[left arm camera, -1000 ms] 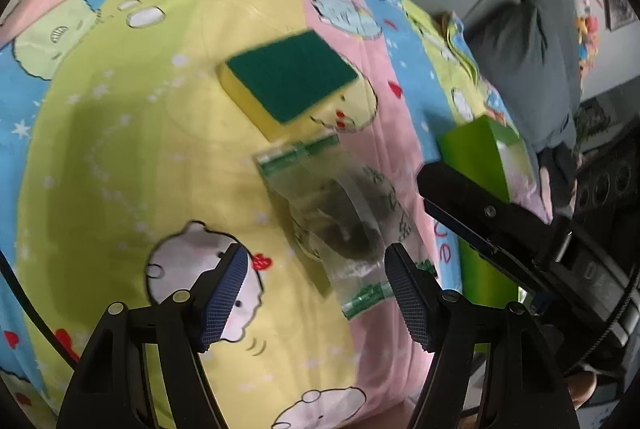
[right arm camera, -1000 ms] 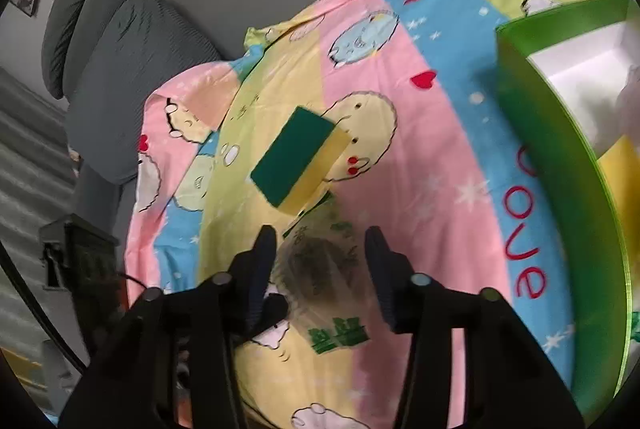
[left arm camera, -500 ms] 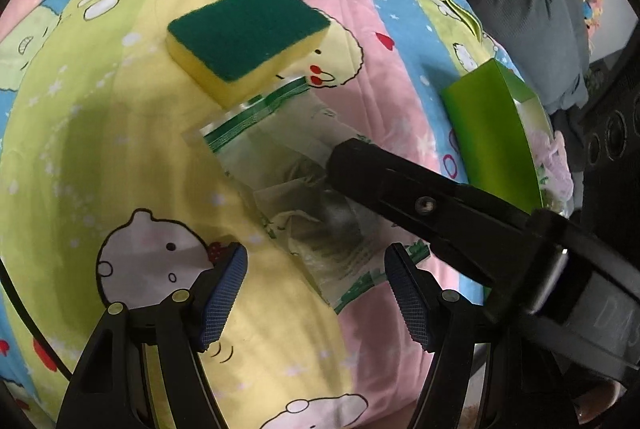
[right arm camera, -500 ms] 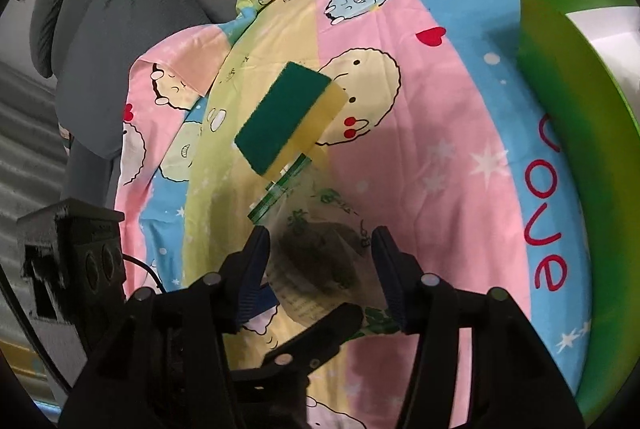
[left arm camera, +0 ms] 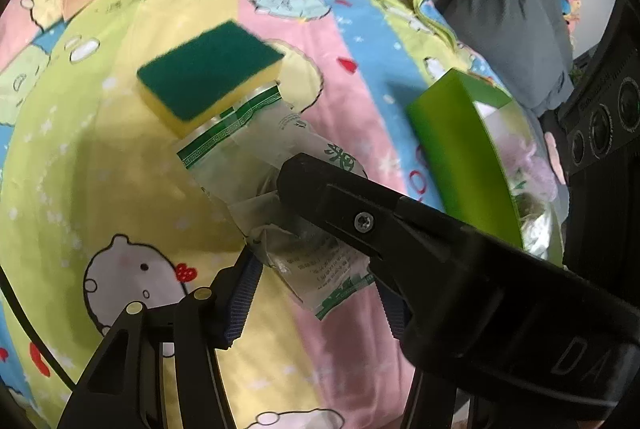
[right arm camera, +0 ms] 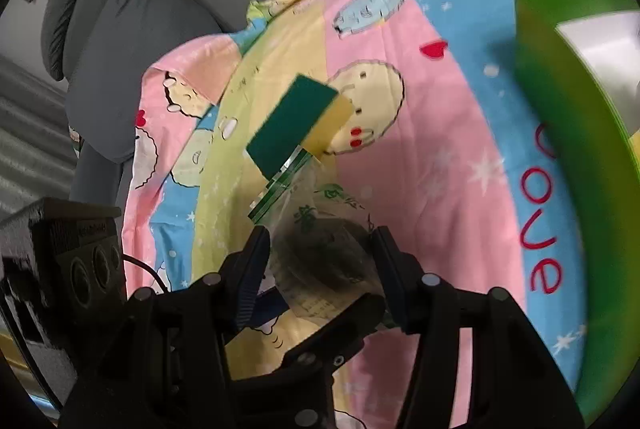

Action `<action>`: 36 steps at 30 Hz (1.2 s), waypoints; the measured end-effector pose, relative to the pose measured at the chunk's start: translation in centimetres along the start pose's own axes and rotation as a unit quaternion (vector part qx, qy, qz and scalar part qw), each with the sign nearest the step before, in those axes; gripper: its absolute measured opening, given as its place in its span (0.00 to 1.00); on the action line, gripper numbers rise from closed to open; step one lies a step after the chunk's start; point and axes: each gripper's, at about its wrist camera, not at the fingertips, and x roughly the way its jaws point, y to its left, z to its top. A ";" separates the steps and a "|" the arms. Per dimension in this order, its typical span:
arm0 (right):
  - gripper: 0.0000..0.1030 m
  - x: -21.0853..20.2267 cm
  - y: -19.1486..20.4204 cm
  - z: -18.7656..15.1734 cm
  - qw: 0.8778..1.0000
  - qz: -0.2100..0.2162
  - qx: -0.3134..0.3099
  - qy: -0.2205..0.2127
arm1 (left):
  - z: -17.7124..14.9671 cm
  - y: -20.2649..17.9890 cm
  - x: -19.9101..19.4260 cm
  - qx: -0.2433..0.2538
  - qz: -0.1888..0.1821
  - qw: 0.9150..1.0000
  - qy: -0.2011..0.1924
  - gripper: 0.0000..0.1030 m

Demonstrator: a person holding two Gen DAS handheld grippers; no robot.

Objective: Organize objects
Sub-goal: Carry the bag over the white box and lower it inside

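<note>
A clear plastic bag (left arm camera: 248,145) with green print and something dark inside lies on the cartoon bedsheet, its top end against a green-and-yellow sponge (left arm camera: 208,69). My left gripper (left arm camera: 316,293) is closing on the bag's lower end. Its left pad meets the crumpled edge, and its right pad is partly hidden behind a finger (left arm camera: 340,197) of the right gripper. In the right wrist view my right gripper (right arm camera: 322,261) is shut on the bag (right arm camera: 320,225) around the dark lump. The sponge (right arm camera: 294,127) lies just beyond it. A left gripper finger (right arm camera: 340,325) crosses below.
An open green box (left arm camera: 452,133) with things inside stands to the right on the sheet (left arm camera: 100,149), large in the right wrist view (right arm camera: 560,109). Grey cushions (right arm camera: 132,41) lie beyond the bed's edge. A black device with round dials (right arm camera: 80,269) stands at the side.
The right gripper's finger came in from the right over the bag. My left jaws narrowed around the bag's lower end, and the bag now looks crumpled. The sponge kept its place.
</note>
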 end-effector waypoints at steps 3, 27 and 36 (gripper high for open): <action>0.52 -1.2 0.1 0.0 1.000 0.007 -0.004 -0.020 | 0.0 -0.9 -0.7 0.014 0.001 1.000 -0.023 0.55; 0.53 -11.3 -3.8 0.5 0.981 0.041 0.039 -0.183 | 1.1 -10.9 -2.9 0.154 -0.023 0.981 -0.116 0.55; 0.53 -14.5 -7.9 0.0 0.962 0.028 0.108 -0.250 | 2.1 -16.1 -1.2 0.218 -0.041 0.969 -0.109 0.55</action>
